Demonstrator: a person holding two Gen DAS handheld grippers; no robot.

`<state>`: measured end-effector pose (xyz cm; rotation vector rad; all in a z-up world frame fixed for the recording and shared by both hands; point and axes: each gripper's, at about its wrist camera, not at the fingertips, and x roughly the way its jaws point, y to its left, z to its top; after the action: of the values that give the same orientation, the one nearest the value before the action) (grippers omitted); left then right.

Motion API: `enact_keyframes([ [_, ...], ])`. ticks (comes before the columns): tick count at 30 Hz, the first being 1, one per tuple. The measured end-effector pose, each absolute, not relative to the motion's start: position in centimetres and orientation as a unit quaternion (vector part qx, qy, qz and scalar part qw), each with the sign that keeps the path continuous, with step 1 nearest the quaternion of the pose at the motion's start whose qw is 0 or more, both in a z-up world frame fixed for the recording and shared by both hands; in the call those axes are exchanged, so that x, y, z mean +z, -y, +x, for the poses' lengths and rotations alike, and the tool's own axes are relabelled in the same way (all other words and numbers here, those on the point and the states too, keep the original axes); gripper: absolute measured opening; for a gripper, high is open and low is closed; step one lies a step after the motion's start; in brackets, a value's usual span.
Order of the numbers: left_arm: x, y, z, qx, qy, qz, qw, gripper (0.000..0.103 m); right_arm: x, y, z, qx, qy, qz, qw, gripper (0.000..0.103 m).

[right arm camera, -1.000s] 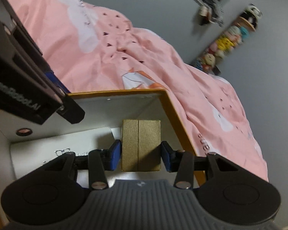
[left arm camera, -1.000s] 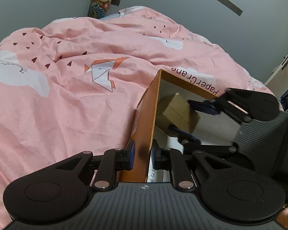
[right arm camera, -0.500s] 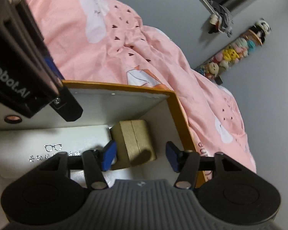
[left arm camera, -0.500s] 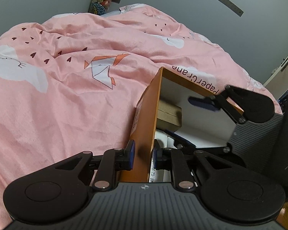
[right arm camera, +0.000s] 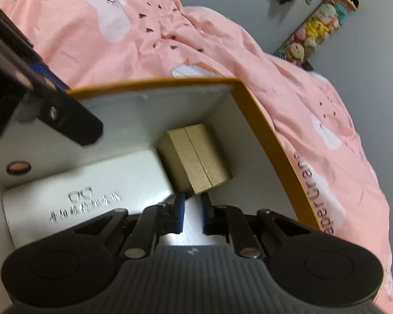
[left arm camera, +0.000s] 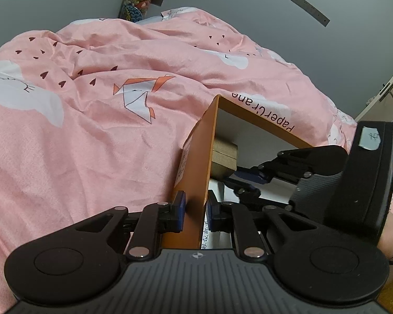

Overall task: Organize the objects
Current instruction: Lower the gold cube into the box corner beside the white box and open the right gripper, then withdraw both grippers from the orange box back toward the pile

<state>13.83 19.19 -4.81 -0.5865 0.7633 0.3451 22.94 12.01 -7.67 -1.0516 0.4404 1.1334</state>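
Note:
An orange box with a white inside [left arm camera: 196, 162] sits on a pink duvet. My left gripper [left arm camera: 195, 210] is shut on the box's near side wall, one pad on each face. A small gold box [right arm camera: 196, 162] lies tilted in the far corner of the orange box [right arm camera: 262, 120], next to a white glasses case [right arm camera: 91, 191]. My right gripper [right arm camera: 191, 210] hovers just short of the gold box, shut with nothing between its pads. In the left wrist view the right gripper [left arm camera: 249, 179] reaches in from the right, and the gold box [left arm camera: 224, 154] shows behind the wall.
The pink duvet [left arm camera: 91, 130] with cloud and paper-crane prints covers the bed all around the box. A grey wall rises behind, with a strip of plush toys [right arm camera: 325, 23] hanging on it. A door [left arm camera: 380, 99] stands at far right.
My right gripper opened and let go of the gold box, which now rests in the box's corner. It then drew back a little and shut empty. The left gripper kept its grip.

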Motion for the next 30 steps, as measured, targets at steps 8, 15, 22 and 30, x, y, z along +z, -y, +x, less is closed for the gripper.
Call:
enact_keyframes([
  [8,-2.0,-17.9,12.6,0.179,-0.325,-0.237,0.898,0.018,-5.3,-10.0,22.1,0.479,-0.213,-0.453,0.721,0.013],
  [15,2.0,-14.6,10.7,0.180,-0.301,-0.176,0.920,0.018,0.1,-4.9,21.2,0.452,-0.283,-0.338,0.776,0.030],
  [22,4.0,-11.0,8.0,0.114,-0.310,-0.165,0.929,0.018,3.1,3.1,18.7,0.411,-0.346,-0.185,0.823,0.036],
  [30,2.8,-7.2,5.5,0.043,-0.359,-0.165,0.918,0.018,2.7,11.4,12.5,0.338,-0.320,-0.138,0.874,0.055],
])
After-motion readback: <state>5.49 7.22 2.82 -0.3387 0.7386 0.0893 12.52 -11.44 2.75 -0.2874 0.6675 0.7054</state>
